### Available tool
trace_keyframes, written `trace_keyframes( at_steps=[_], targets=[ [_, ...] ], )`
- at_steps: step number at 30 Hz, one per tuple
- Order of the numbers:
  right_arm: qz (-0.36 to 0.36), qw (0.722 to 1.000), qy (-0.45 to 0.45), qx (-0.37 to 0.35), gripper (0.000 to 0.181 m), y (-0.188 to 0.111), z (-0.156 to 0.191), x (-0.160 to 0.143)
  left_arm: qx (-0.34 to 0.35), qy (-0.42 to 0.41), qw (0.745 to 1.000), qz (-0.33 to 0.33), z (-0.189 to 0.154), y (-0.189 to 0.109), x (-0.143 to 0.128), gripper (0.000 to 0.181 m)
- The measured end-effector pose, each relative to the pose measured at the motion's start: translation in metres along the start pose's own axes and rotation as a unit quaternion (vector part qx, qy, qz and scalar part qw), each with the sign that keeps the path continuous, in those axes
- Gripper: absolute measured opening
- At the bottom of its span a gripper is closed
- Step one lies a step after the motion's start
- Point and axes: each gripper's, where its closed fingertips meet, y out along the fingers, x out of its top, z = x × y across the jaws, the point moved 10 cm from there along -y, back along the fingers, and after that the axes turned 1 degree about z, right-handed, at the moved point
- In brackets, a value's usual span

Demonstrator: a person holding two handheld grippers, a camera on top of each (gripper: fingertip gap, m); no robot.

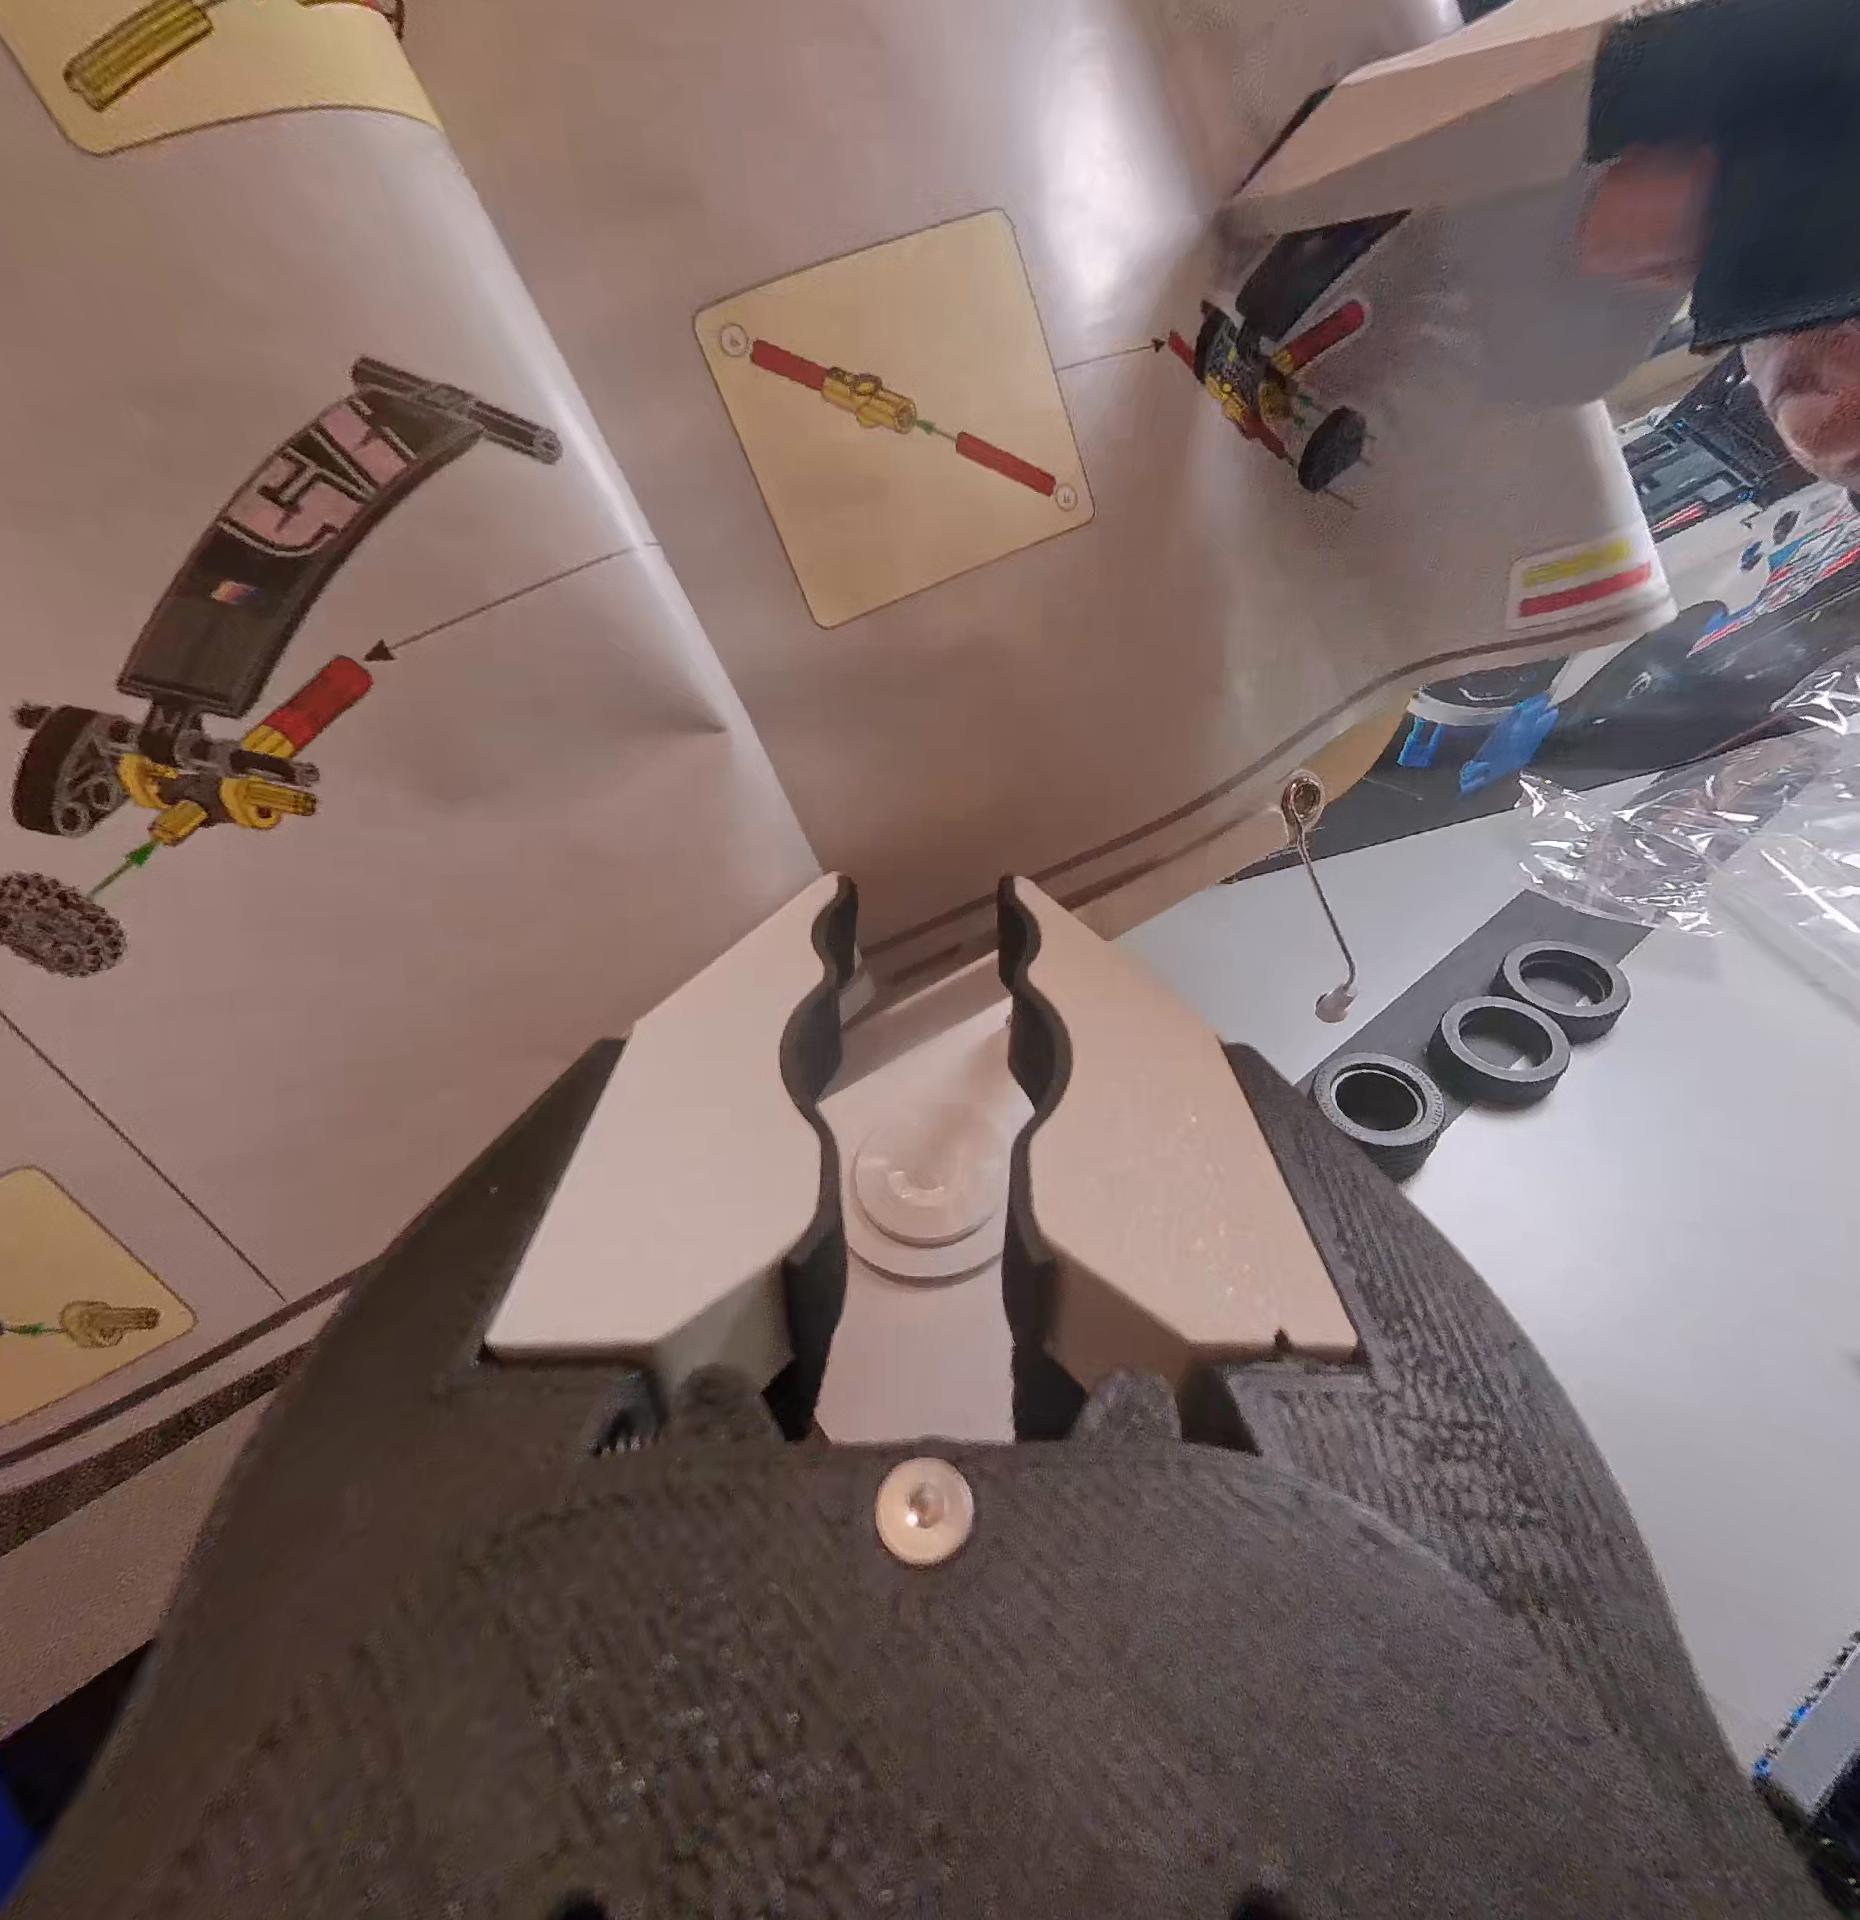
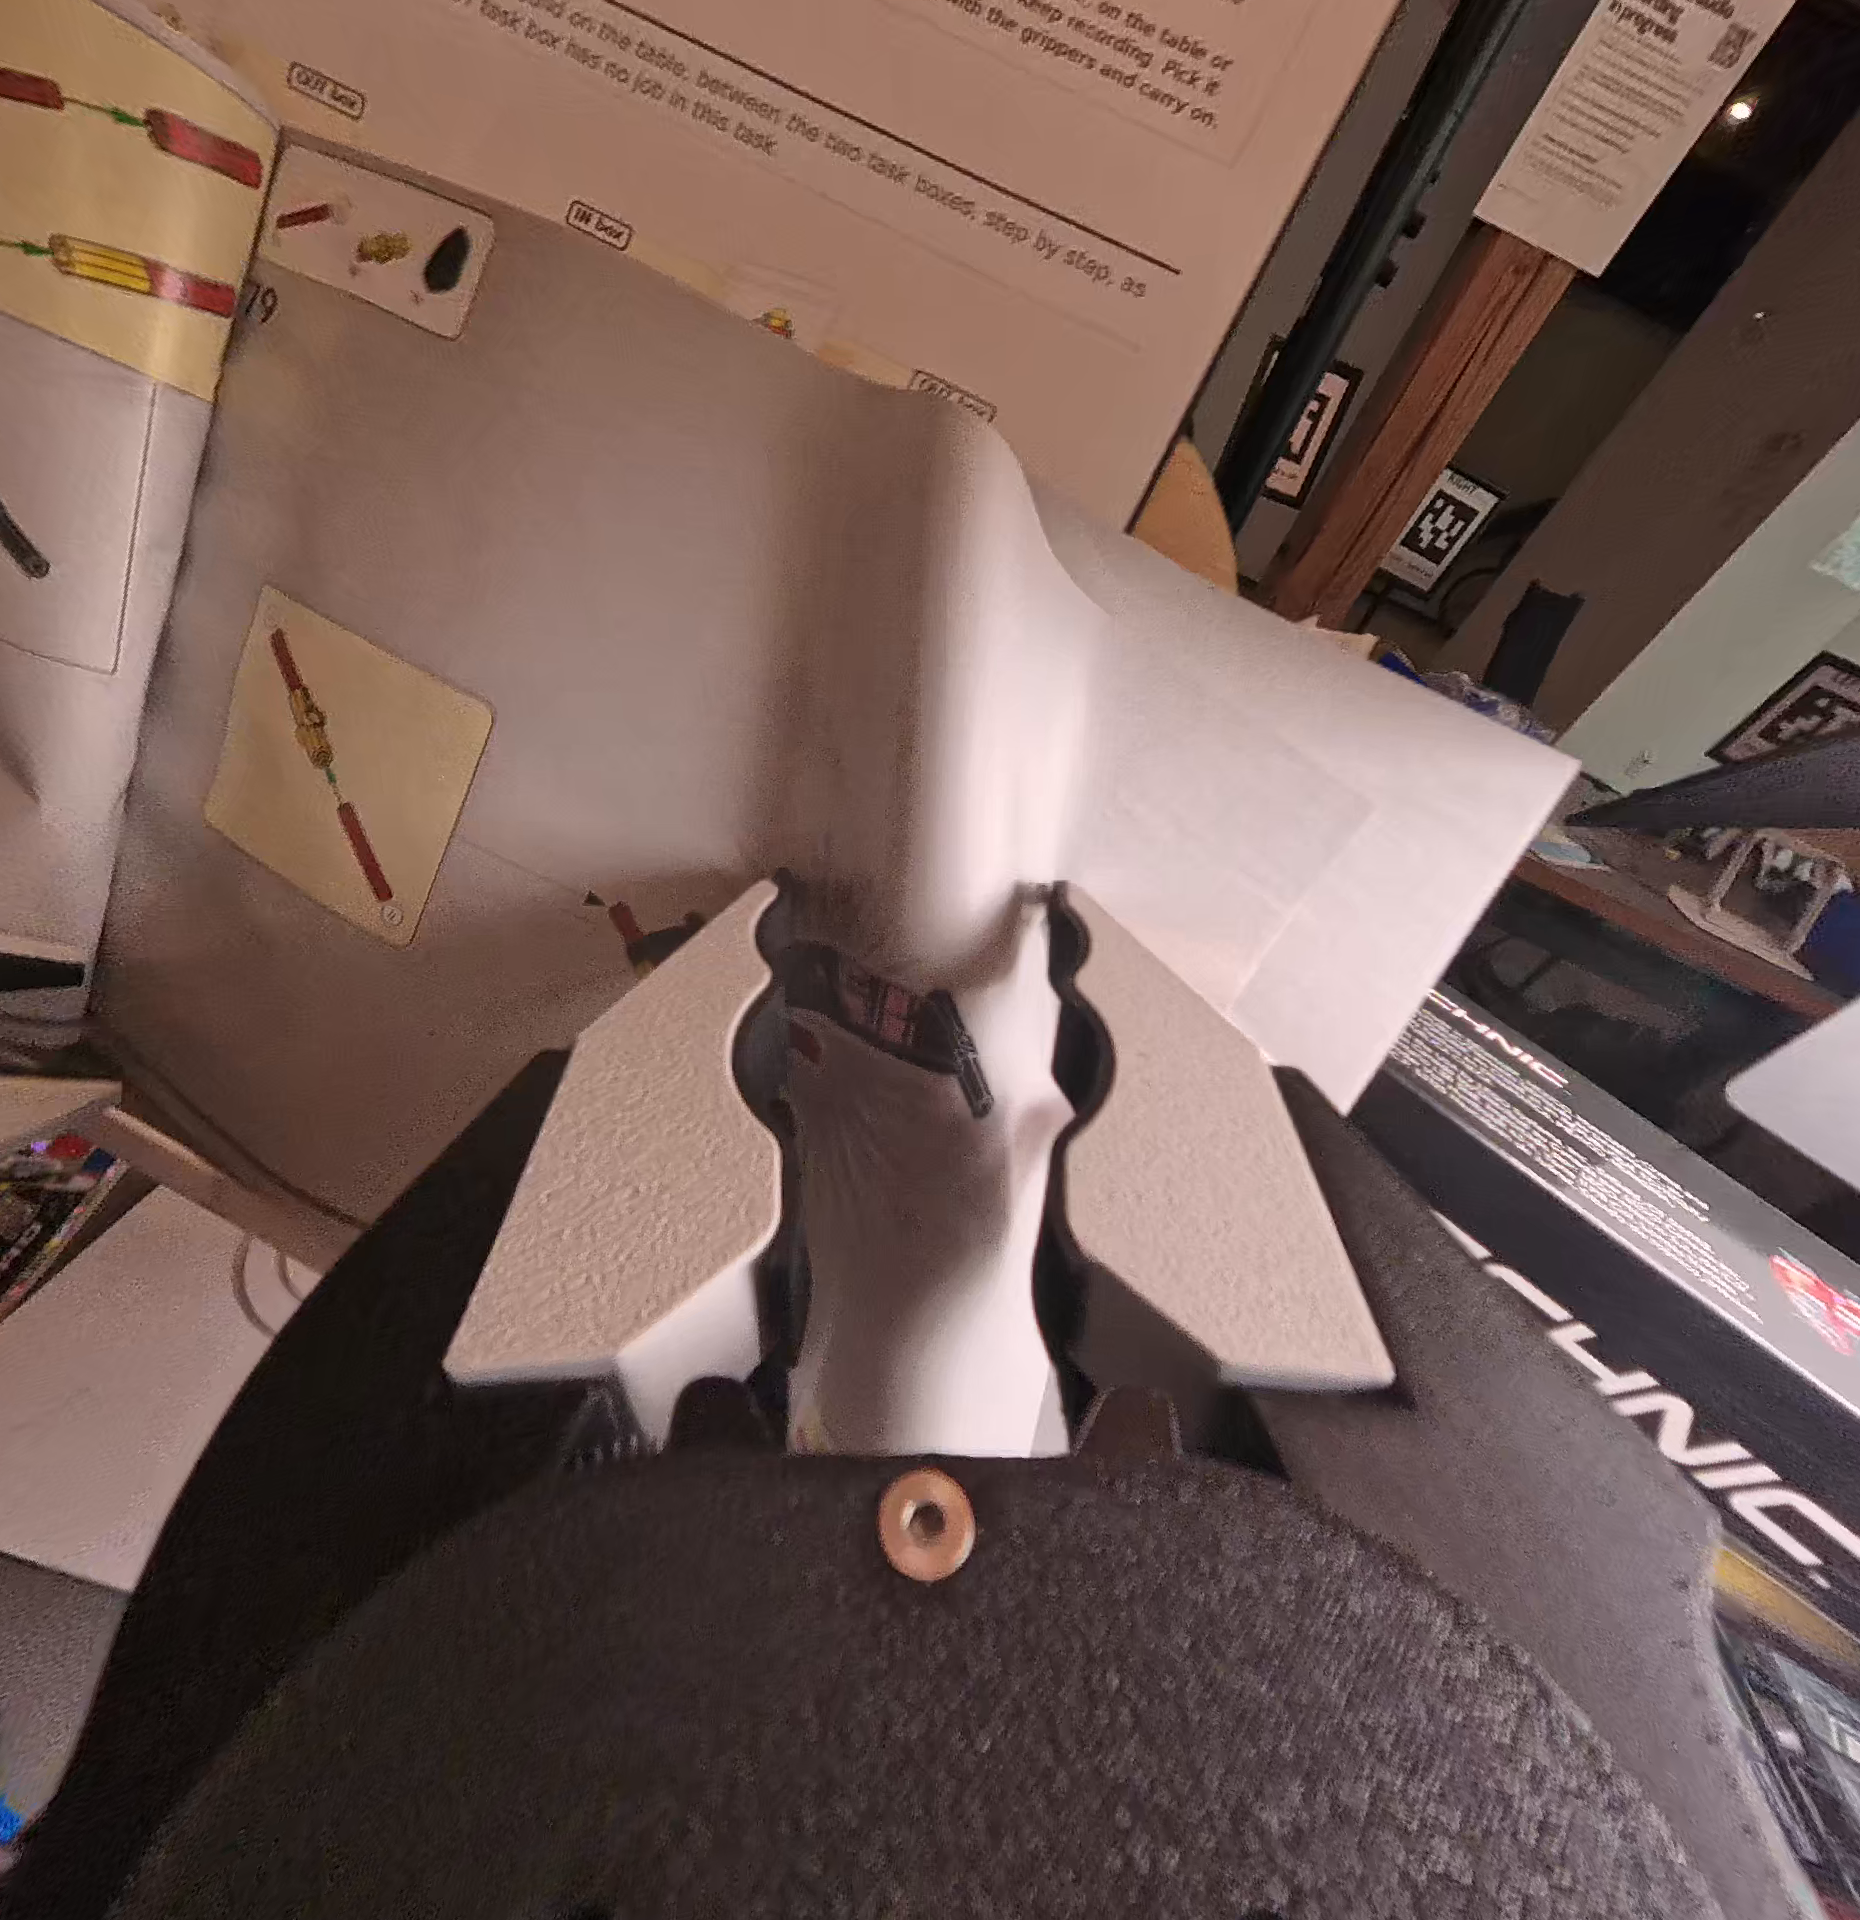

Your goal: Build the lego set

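Black tyres (image 1: 1477, 1044) – left view only | left tool (image 1: 928, 914) gapes empty | right tool (image 2: 915, 914) pinches booklet page (image 2: 1009, 727)

Glossy paper instruction booklet (image 1: 593, 644) curls ahead of the left fingers (image 1: 1113, 1122), which are matt, grainy grey plastic. To their right lie matt black rubber tyres (image 1: 1497, 1049), crinkled clear plastic wrap (image 1: 1684, 831) and a smooth white tabletop (image 1: 1632, 1299).
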Motion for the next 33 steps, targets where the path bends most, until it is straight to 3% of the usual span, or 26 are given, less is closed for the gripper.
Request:
trace_keyframes(
  at_steps=[1, 6, 11, 14, 15, 19, 21, 24, 26, 28, 31, 33],
  targets=[
    [0.0, 1.0, -0.011, 0.005, 0.038, -0.002, 0.003, -0.002, -0.002, -0.005, 1.0, 0.0, 0.0, 0.0, 0.001, 0.025],
    [-0.051, 0.997, -0.047, 0.046, 0.013, -0.025, 0.019, -0.007, -0.037, -0.029, 0.998, -0.032, -0.006, -0.01, 0.015, 0.042],
    [-0.111, 0.979, -0.124, 0.118, 0.02, -0.06, 0.048, -0.022, -0.185, -0.179, 0.959, -0.115, -0.01, -0.028, 0.049, 0.059],
    [-0.13, 0.967, -0.161, 0.149, 0.028, -0.076, 0.068, -0.033, -0.246, -0.223, 0.935, -0.121, -0.018, -0.03, 0.063, 0.068],
    [-0.136, 0.963, -0.168, 0.16, 0.03, -0.08, 0.075, -0.035, -0.249, -0.222, 0.936, -0.115, -0.02, -0.029, 0.065, 0.063],
    [-0.168, 0.941, -0.166, 0.243, 0.034, -0.1, 0.09, -0.034, -0.21, -0.198, 0.95, -0.116, -0.019, -0.026, 0.061, 0.013],
    [-0.199, 0.93, -0.144, 0.274, 0.037, -0.113, 0.083, -0.032, -0.238, -0.22, 0.937, -0.132, -0.011, -0.032, 0.059, 0.01],
    [-0.248, 0.918, -0.023, 0.31, 0.038, -0.126, 0.052, -0.027, -0.259, -0.234, 0.927, -0.139, 0.004, -0.043, 0.055, 0.006],
    [-0.243, 0.934, 0.021, 0.26, 0.027, -0.118, 0.026, -0.028, -0.279, -0.23, 0.922, -0.142, 0.014, -0.052, 0.053, 0.007],
    [-0.189, 0.957, 0.002, 0.221, 0.026, -0.098, 0.015, -0.032, -0.289, -0.234, 0.917, -0.144, 0.022, -0.058, 0.053, 0.008],
    [-0.109, 0.966, -0.064, 0.224, 0.026, -0.066, 0.036, -0.029, -0.305, -0.237, 0.909, -0.158, 0.036, -0.069, 0.063, 0.013],
    [-0.092, 0.961, -0.134, 0.222, 0.025, -0.048, 0.061, -0.019, -0.296, -0.235, 0.91, -0.172, 0.047, -0.08, 0.071, 0.014]
  ],
)
